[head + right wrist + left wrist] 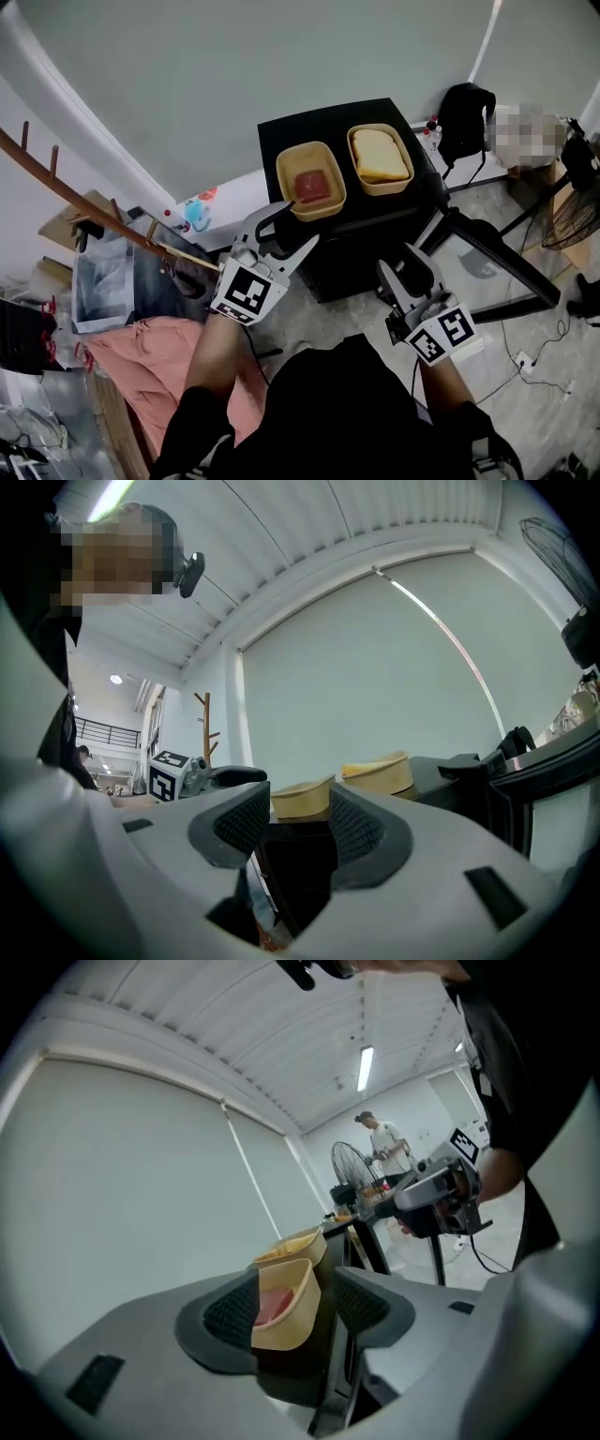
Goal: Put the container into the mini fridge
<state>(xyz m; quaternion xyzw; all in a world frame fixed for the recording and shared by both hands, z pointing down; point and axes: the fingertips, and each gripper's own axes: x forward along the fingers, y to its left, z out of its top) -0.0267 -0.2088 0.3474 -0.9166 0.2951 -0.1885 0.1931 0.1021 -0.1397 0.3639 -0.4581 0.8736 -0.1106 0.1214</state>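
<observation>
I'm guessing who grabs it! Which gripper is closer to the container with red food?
Left. The left gripper is at the near edge of the red-food container; the right gripper is farther back, before the mini fridge.

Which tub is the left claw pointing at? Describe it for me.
Find the black mini fridge against the pale wall; two yellow tubs sit on top. It is the left tub, holding something red, while the right tub holds a pale yellow slab.

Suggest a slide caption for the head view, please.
Left gripper open at the red-filled container on the black mini fridge; right gripper open, empty, farther back.
</observation>
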